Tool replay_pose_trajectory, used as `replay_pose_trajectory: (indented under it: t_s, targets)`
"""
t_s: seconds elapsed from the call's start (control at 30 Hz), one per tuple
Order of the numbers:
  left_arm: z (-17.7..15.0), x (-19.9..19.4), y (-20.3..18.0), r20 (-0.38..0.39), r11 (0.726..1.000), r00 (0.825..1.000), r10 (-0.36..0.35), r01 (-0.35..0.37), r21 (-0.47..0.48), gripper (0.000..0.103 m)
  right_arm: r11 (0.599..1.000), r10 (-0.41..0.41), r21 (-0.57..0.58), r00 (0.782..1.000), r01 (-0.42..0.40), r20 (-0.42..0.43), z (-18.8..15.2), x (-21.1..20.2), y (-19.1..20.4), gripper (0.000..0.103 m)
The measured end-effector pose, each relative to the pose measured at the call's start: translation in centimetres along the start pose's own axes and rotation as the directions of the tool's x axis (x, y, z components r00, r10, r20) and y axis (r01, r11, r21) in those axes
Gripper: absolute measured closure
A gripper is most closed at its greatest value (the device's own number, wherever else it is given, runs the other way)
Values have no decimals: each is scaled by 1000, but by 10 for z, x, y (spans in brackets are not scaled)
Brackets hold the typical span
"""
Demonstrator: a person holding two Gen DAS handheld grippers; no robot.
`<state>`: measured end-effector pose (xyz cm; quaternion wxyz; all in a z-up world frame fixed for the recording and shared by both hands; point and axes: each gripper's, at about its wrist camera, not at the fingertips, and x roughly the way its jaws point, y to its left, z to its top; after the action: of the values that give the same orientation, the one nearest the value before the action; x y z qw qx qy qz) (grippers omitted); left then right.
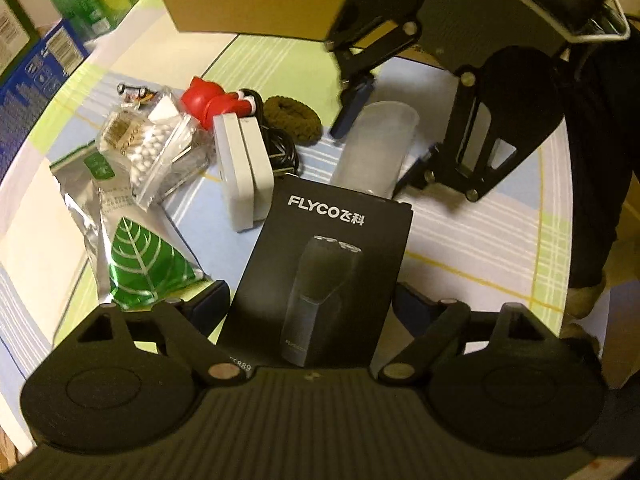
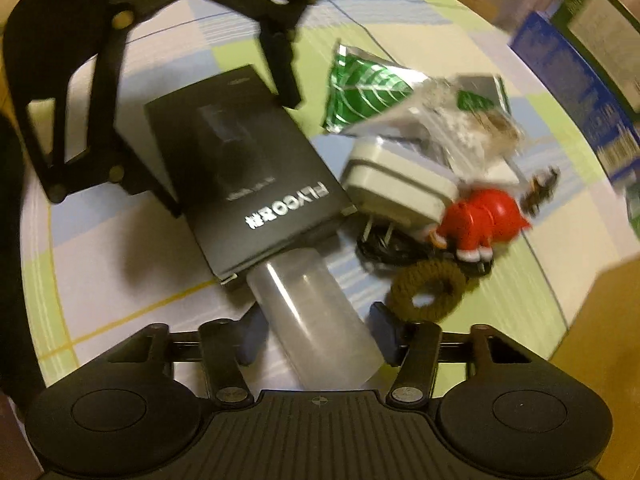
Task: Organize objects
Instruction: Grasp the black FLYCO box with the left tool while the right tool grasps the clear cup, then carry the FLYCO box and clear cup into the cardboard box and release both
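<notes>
Two tongs work over the messy table [image 1: 500, 248]. Left tongs [image 1: 312, 300] stand wide around the black box [image 1: 320, 264], not squeezing yet. Right tongs [image 2: 316, 330] stand wide around the clear cup [image 2: 316, 316], just beyond that box. I think grabbing comes next: close, then lift.

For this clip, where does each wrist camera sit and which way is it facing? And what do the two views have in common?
Left wrist: on the left gripper, looking along its fingers at the black FLYCO box between them; the right gripper shows opposite, around the frosted cup.
Right wrist: on the right gripper, looking the opposite way over the frosted cup; the left gripper shows beyond the box.
Shared: box, cup, white adapter, red toy, brown hair tie, green leaf packet, checked tablecloth.
</notes>
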<state>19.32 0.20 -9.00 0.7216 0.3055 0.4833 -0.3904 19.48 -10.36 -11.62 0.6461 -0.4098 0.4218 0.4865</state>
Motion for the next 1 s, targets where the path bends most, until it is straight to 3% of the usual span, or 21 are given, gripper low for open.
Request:
replay_pose_trajectory:
  t_s: [0.2, 0.37, 0.5, 0.57, 0.63, 0.93, 1.0]
  targets:
    - [-2, -6, -12, -46, 989, 998, -37, 30, -147, 18, 974, 68, 217, 997, -60, -31, -22, -14, 0, 61]
    - [-4, -9, -22, -46, 968, 998, -37, 24, -250, 18, 963, 119, 245, 993, -113, -13, -40, -24, 9, 61]
    - [-4, -9, -26, -20, 964, 999, -36, 30, -265, 19, 969, 114, 217, 993, -115, 14, -48, -31, 17, 59]
    - [-1, -11, -30, -13, 964, 999, -43, 38, -262, 18, 970, 122, 208, 992, -124, 21, -47, -33, 17, 45]
    - [2, -11, -29, -20, 967, 999, -44, 38, -253, 18, 974, 123, 187, 992, -125, 26, -53, -34, 19, 40]
    - [9, 1, -38, -60, 977, 997, -53, 39, -211, 16, 978, 155, 137, 988, -155, 9, -60, -22, 22, 40]
    - [10, 4, -41, -75, 979, 996, -43, 27, -202, 16, 978, 132, 157, 991, -134, 23, -62, -23, 23, 51]
